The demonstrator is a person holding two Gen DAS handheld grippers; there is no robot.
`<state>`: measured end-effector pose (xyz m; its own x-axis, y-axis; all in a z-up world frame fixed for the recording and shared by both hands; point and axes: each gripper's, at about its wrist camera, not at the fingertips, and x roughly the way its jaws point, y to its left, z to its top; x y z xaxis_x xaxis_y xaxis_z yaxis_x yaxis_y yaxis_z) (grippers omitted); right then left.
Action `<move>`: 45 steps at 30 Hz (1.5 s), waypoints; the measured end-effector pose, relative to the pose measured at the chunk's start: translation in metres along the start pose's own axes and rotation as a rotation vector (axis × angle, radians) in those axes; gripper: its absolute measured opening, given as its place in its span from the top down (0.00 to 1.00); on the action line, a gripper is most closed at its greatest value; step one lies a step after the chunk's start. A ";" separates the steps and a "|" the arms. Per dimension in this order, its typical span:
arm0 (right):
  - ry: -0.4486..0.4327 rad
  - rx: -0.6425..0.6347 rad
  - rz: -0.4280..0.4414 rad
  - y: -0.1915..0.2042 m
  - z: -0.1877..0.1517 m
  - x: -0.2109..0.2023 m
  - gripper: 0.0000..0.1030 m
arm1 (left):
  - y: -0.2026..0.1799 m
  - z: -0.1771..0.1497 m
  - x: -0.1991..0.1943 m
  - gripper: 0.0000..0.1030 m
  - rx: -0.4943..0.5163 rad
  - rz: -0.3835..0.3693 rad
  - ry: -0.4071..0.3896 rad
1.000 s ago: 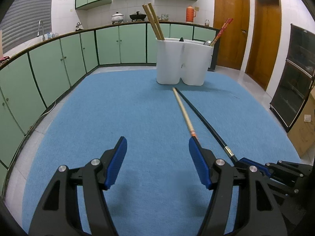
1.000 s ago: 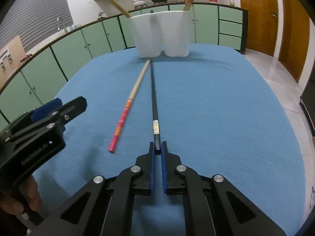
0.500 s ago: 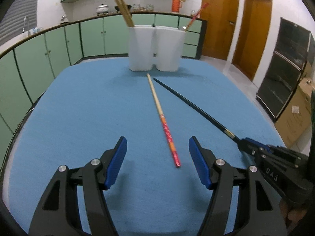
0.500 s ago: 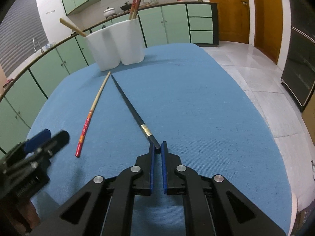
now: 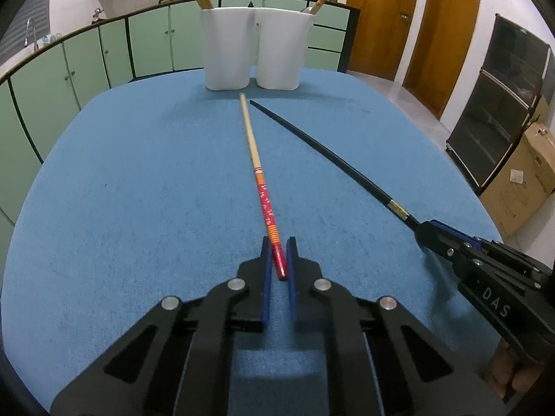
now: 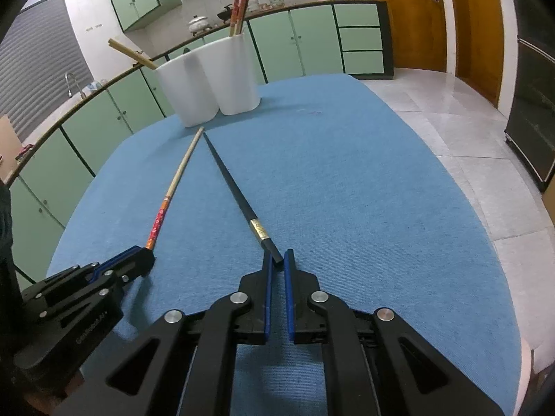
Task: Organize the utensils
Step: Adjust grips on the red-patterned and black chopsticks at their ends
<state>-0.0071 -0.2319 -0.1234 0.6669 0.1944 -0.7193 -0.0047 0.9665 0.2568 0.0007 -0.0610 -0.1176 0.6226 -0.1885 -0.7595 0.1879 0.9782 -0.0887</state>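
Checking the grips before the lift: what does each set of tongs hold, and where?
Left tongs: the red-patterned chopstick, by its red butt end. Right tongs: the black chopstick, by its thick end.

Both wrist cameras sit low and close over the blue cloth-covered table (image 5: pixel 138 190), angled down along their own fingers toward the white twin-cup utensil holder (image 5: pixel 253 48) at the far edge. Each view catches the other claw: right claw (image 5: pixel 425 230), left claw (image 6: pixel 147 258).
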 end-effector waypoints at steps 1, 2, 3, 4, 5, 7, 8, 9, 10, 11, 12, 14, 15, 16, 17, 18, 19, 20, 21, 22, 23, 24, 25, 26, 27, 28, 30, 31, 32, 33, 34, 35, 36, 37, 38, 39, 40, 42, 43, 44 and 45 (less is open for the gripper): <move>0.003 -0.007 0.007 0.001 0.000 0.000 0.93 | 0.001 0.000 0.000 0.93 -0.006 -0.001 -0.001; 0.003 -0.015 0.007 0.004 0.000 0.000 0.93 | 0.003 0.000 -0.001 0.94 -0.010 0.001 -0.002; 0.004 -0.022 0.006 0.006 -0.001 0.000 0.91 | 0.004 0.000 -0.001 0.94 -0.016 0.006 -0.004; 0.004 -0.037 0.002 0.009 -0.001 0.000 0.90 | 0.006 0.001 -0.002 0.94 -0.022 0.009 -0.006; 0.004 -0.049 -0.004 0.011 -0.002 0.001 0.89 | 0.007 0.001 -0.003 0.94 -0.029 0.014 -0.009; 0.005 -0.083 -0.020 0.017 -0.003 0.002 0.89 | 0.011 0.002 -0.005 0.95 -0.040 0.022 -0.019; 0.007 -0.093 -0.025 0.019 -0.002 0.003 0.89 | 0.012 0.003 -0.007 0.95 -0.046 0.027 -0.028; 0.007 -0.103 -0.030 0.021 -0.003 0.003 0.93 | 0.014 0.003 -0.010 0.95 -0.052 0.033 -0.041; 0.010 -0.110 -0.022 0.023 -0.003 0.003 0.93 | 0.015 0.004 -0.012 0.95 -0.054 0.039 -0.053; 0.009 -0.112 -0.020 0.024 -0.004 0.002 0.93 | 0.015 0.005 -0.015 0.95 -0.054 0.046 -0.066; 0.009 -0.115 -0.017 0.027 -0.004 0.002 0.93 | 0.016 0.005 -0.016 0.95 -0.054 0.052 -0.074; 0.008 -0.121 -0.011 0.029 -0.005 0.001 0.94 | 0.018 0.006 -0.020 0.95 -0.049 0.068 -0.095; 0.008 -0.120 -0.004 0.030 -0.005 0.000 0.94 | 0.019 0.007 -0.022 0.95 -0.047 0.073 -0.100; 0.003 -0.115 -0.002 0.030 -0.005 -0.002 0.94 | 0.020 0.007 -0.023 0.95 -0.045 0.077 -0.105; -0.001 -0.110 -0.003 0.029 -0.005 -0.003 0.94 | 0.022 0.008 -0.025 0.95 -0.046 0.082 -0.111; -0.008 -0.098 -0.013 0.028 -0.004 -0.004 0.94 | 0.024 0.008 -0.027 0.95 -0.048 0.087 -0.115; -0.014 -0.081 -0.036 0.024 -0.003 -0.006 0.94 | 0.027 0.008 -0.027 0.95 -0.052 0.094 -0.114; -0.017 -0.063 -0.056 0.020 -0.001 -0.006 0.94 | 0.029 0.008 -0.027 0.95 -0.056 0.103 -0.112; -0.018 -0.041 -0.076 0.015 0.000 -0.007 0.94 | 0.032 0.007 -0.026 0.95 -0.065 0.111 -0.106; -0.014 -0.005 -0.101 0.007 0.000 -0.007 0.94 | 0.035 0.007 -0.026 0.95 -0.074 0.111 -0.101; -0.007 0.017 -0.113 0.001 0.000 -0.007 0.94 | 0.037 0.007 -0.025 0.95 -0.084 0.108 -0.095; 0.004 0.042 -0.118 -0.006 -0.001 -0.006 0.94 | 0.039 0.007 -0.025 0.95 -0.087 0.107 -0.092; 0.002 0.054 -0.118 -0.010 -0.002 -0.008 0.94 | 0.039 0.006 -0.025 0.95 -0.089 0.106 -0.090; 0.000 0.052 -0.127 -0.010 -0.003 -0.010 0.94 | 0.039 0.006 -0.025 0.95 -0.088 0.107 -0.088; -0.001 0.049 -0.130 -0.010 -0.004 -0.012 0.95 | 0.040 0.006 -0.025 0.95 -0.087 0.108 -0.087; 0.000 0.050 -0.129 -0.010 -0.005 -0.013 0.95 | 0.040 0.006 -0.025 0.95 -0.085 0.108 -0.084; 0.010 0.047 -0.123 -0.008 -0.008 -0.016 1.00 | 0.039 0.005 -0.024 0.95 -0.082 0.106 -0.079; 0.018 0.040 -0.114 -0.007 -0.009 -0.016 1.00 | 0.039 0.005 -0.023 0.95 -0.079 0.106 -0.075; 0.022 0.033 -0.103 -0.004 -0.010 -0.017 1.00 | 0.039 0.004 -0.022 0.95 -0.078 0.106 -0.072; 0.035 0.019 -0.085 -0.001 -0.011 -0.015 1.00 | 0.038 0.004 -0.020 0.95 -0.076 0.105 -0.064; 0.052 -0.008 -0.061 0.006 -0.012 -0.011 1.00 | 0.038 0.004 -0.018 0.95 -0.076 0.103 -0.058; 0.050 -0.021 -0.047 0.009 -0.013 -0.011 1.00 | 0.038 0.004 -0.016 0.95 -0.075 0.101 -0.049; 0.056 -0.045 -0.017 0.015 -0.013 -0.010 1.00 | 0.039 0.005 -0.013 0.95 -0.077 0.094 -0.037; 0.056 -0.063 0.010 0.020 -0.013 -0.010 1.00 | 0.041 0.005 -0.012 0.95 -0.083 0.087 -0.032; 0.054 -0.068 0.027 0.021 -0.012 -0.010 1.00 | 0.042 0.004 -0.012 0.95 -0.089 0.085 -0.032; 0.049 -0.068 0.038 0.022 -0.013 -0.012 0.98 | 0.042 0.004 -0.012 0.94 -0.089 0.085 -0.030; 0.043 -0.067 0.044 0.022 -0.013 -0.013 0.97 | 0.042 0.003 -0.013 0.94 -0.085 0.088 -0.030; 0.024 -0.066 0.041 0.019 -0.013 -0.018 0.95 | 0.041 0.001 -0.017 0.91 -0.081 0.095 -0.041; 0.012 -0.059 0.035 0.017 -0.012 -0.021 0.95 | 0.041 0.000 -0.019 0.89 -0.079 0.095 -0.046; 0.003 -0.053 0.028 0.013 -0.012 -0.023 0.95 | 0.041 -0.001 -0.021 0.87 -0.076 0.097 -0.051; -0.005 -0.044 0.018 0.008 -0.010 -0.025 0.95 | 0.041 -0.002 -0.021 0.87 -0.076 0.098 -0.053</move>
<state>-0.0314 -0.2272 -0.1098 0.6704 0.2110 -0.7114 -0.0495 0.9693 0.2408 -0.0059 -0.0167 -0.1067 0.6749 -0.0940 -0.7319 0.0673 0.9956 -0.0658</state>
